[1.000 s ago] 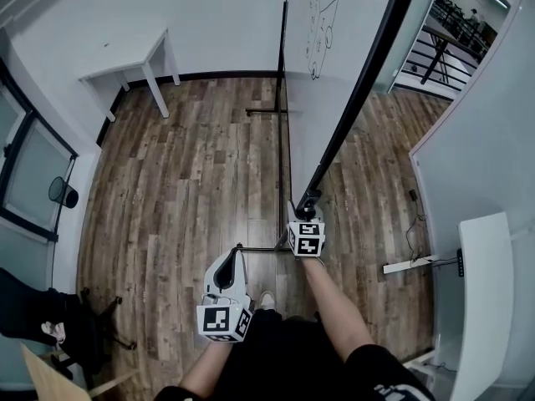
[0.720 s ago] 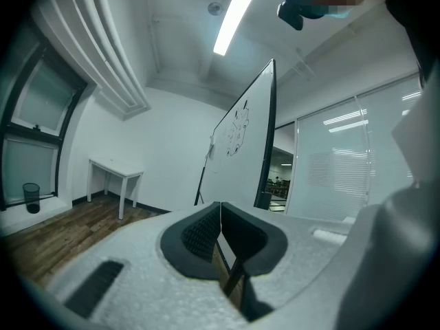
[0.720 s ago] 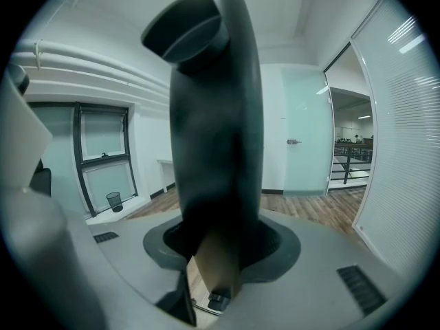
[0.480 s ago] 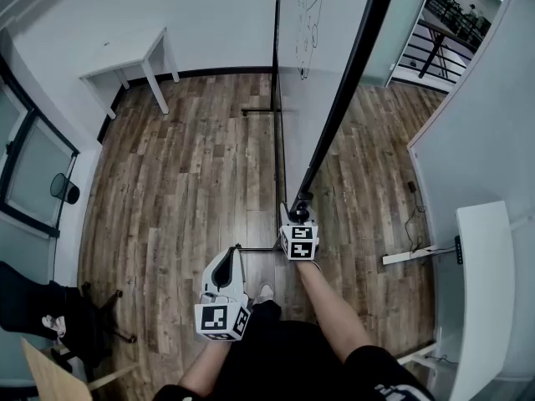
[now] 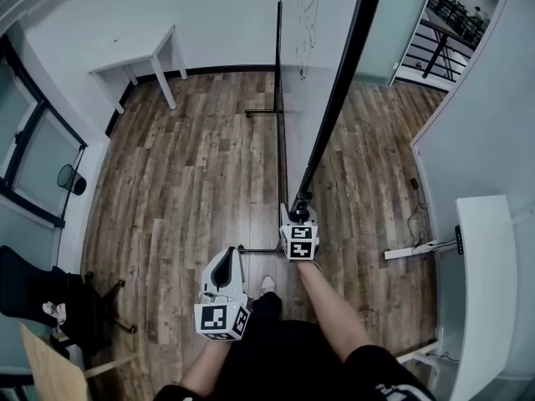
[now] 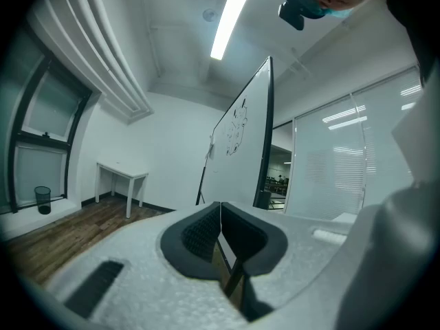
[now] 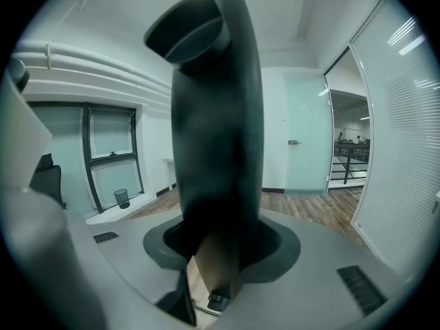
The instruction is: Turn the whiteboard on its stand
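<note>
Swung nearer edge-on since earlier, the whiteboard (image 5: 311,73) hangs above its stand (image 5: 257,249); the right gripper (image 5: 299,214) clamps its near edge, over the stand's foot, likely for leverage; the left gripper (image 5: 226,261), clenched empty, waits near the stand.

whiteboard (image 5: 322,57): top cropped | drawing (image 5: 308,15): possibly marker scribbles, too small

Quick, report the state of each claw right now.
Left claw: closed, empty.
Right claw: closed on the whiteboard's edge.
</note>
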`<action>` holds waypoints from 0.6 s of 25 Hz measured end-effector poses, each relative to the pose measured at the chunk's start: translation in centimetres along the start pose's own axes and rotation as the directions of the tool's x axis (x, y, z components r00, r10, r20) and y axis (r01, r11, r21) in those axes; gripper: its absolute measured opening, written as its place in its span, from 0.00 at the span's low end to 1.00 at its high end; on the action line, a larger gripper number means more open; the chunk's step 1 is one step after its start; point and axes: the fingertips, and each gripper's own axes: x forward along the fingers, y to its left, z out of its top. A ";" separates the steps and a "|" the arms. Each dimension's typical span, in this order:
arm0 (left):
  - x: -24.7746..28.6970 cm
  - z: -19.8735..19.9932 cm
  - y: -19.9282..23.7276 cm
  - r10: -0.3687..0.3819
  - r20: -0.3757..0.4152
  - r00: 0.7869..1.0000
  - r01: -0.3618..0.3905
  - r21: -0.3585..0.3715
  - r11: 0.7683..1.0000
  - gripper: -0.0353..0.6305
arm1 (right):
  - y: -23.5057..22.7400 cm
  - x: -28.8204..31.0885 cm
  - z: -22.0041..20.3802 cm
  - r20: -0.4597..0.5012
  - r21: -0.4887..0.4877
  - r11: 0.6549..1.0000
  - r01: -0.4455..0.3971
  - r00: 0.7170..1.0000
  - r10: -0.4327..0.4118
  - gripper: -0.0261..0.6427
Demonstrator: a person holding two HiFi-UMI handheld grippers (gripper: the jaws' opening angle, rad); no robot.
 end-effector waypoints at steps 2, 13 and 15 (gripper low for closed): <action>-1.5 -0.3 -0.5 0.004 0.004 1.000 -0.004 0.000 1.000 0.08 | 0.3 -1.3 -0.5 0.000 -0.003 1.000 -0.001 1.000 0.001 0.28; -10.8 -1.5 -3.9 0.023 0.025 0.999 -0.023 0.012 1.000 0.08 | 2.7 -9.0 -3.5 0.005 -0.009 1.000 -0.020 1.000 0.020 0.28; -12.7 -1.7 -4.5 0.026 0.027 0.999 -0.026 0.020 0.999 0.08 | 3.2 -10.6 -4.2 0.001 -0.009 1.000 -0.024 1.000 0.024 0.28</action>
